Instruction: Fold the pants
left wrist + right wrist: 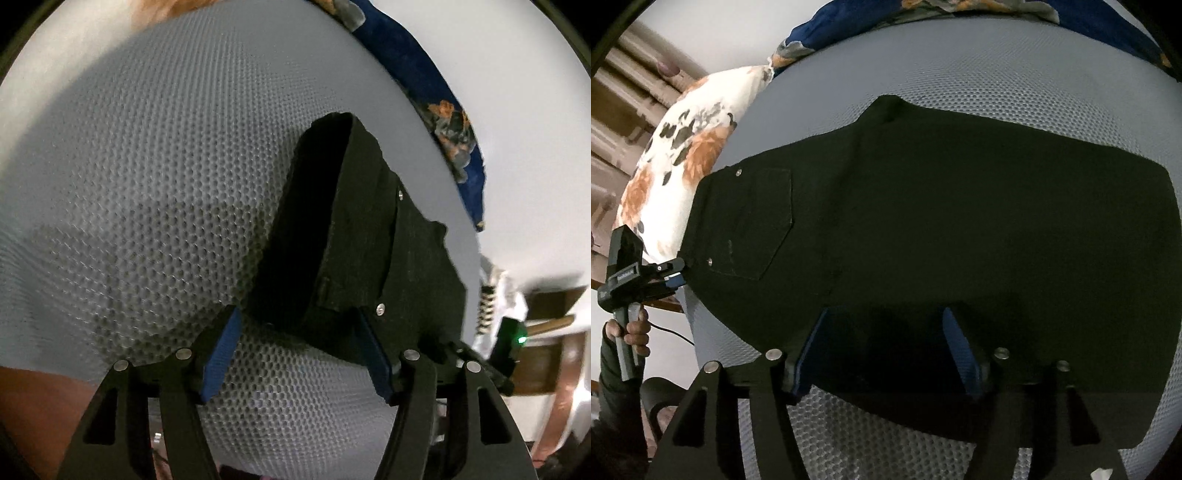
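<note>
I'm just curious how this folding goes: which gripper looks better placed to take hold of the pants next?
Probably the left gripper: its open fingers sit right at the waistband corner of the black pants. The right gripper hangs open over the middle of the cloth, with no edge between its fingers.

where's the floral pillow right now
In the right wrist view the floral pillow lies at the left, against the grey mesh mattress, just beyond the waistband end of the black pants.
</note>
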`<state>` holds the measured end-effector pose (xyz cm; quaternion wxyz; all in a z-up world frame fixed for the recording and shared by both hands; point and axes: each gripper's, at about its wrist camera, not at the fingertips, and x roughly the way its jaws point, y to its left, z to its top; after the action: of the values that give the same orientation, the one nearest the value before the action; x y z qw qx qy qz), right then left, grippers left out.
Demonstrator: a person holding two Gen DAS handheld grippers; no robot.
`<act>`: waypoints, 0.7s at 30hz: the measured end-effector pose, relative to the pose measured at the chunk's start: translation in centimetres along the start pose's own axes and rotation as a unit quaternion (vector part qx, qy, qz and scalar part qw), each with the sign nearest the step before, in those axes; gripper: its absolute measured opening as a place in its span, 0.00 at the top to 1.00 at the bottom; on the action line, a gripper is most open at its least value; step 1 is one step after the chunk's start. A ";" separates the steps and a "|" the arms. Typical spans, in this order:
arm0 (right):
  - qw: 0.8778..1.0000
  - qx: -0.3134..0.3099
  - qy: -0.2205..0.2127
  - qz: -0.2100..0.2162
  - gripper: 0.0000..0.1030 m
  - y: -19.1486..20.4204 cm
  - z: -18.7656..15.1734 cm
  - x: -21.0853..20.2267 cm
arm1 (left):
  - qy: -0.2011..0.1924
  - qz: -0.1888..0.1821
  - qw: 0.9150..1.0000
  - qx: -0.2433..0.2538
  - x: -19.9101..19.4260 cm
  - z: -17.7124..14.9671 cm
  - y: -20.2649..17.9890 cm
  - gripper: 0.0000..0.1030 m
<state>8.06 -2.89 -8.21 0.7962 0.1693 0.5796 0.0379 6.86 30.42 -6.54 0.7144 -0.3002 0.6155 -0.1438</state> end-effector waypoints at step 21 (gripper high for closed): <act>1.000 -0.015 0.000 -0.021 0.30 0.2 -0.1 0.3 | -0.008 -0.117 0.993 -0.019 1.9 0.2 1.3 0.25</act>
<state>8.14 -2.58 -8.44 0.7990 0.1451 0.5828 0.0294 7.20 30.40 -8.85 0.6920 -0.3843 0.5730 -0.2123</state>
